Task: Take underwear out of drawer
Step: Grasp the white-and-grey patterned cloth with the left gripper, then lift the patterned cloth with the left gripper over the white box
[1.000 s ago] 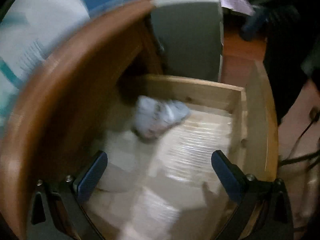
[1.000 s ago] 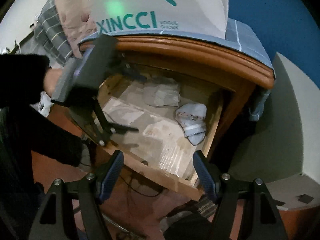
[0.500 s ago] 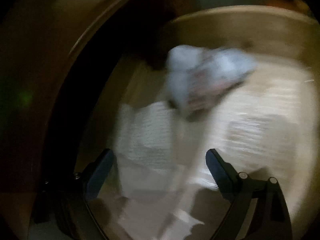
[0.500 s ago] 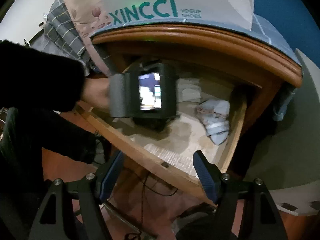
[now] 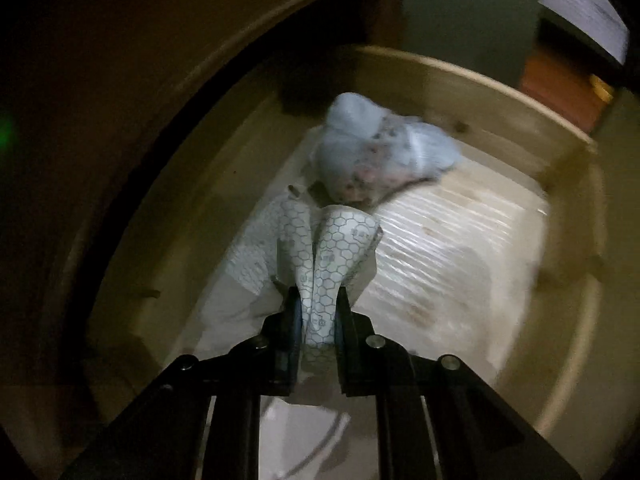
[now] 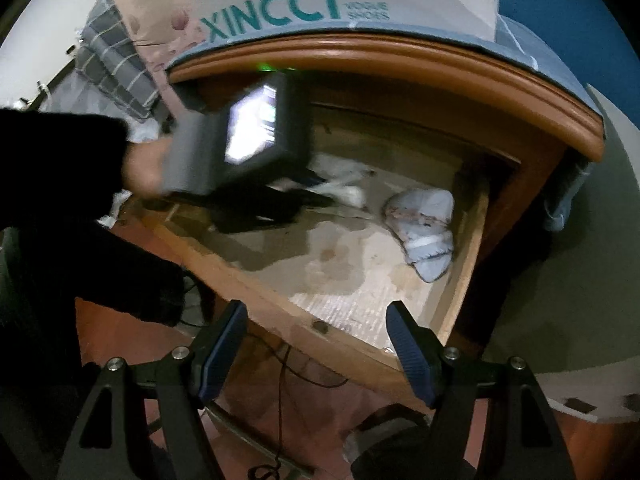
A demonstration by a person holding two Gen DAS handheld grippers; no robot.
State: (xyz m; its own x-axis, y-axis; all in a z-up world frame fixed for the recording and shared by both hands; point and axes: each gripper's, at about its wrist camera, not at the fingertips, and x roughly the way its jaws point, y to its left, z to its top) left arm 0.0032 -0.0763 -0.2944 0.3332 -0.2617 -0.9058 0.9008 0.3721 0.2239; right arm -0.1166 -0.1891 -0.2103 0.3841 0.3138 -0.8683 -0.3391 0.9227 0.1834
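Status: early, with the grasp made but nothing out yet.

Drawer (image 6: 280, 308): stands pulled open below the curved wooden top; lined with pale paper (image 5: 440, 248).

Left gripper (image 5: 318, 312): reaches inside the drawer, jaws clenched on a pinch of white hexagon-print fabric (image 5: 336, 240). Judged to be the underwear, though not certain from these views. Fans out beyond the jaws and appears to lie low over the liner; lift-off cannot be told.

Light-blue bundle (image 5: 380, 152): lies at the far right of the drawer, close to the side wall, just past the gripped fabric. Untouched by either gripper. Looks like a second garment; the print is too blurred to confirm.

Right gripper (image 6: 316, 340): hangs outside the drawer, near its front rim, jaws released and wide apart, with nothing between them.

Remaining, by judgement: raise the held fabric above the drawer walls and carry it clear of the front rim; possibly repeat for the blue bundle.

Against the frame half a second earlier: left jaws then spread wide over the liner with nothing held, now closed on the fabric. Left unit seen further to the right inside the drawer. Blue bundle and right gripper unchanged in place.
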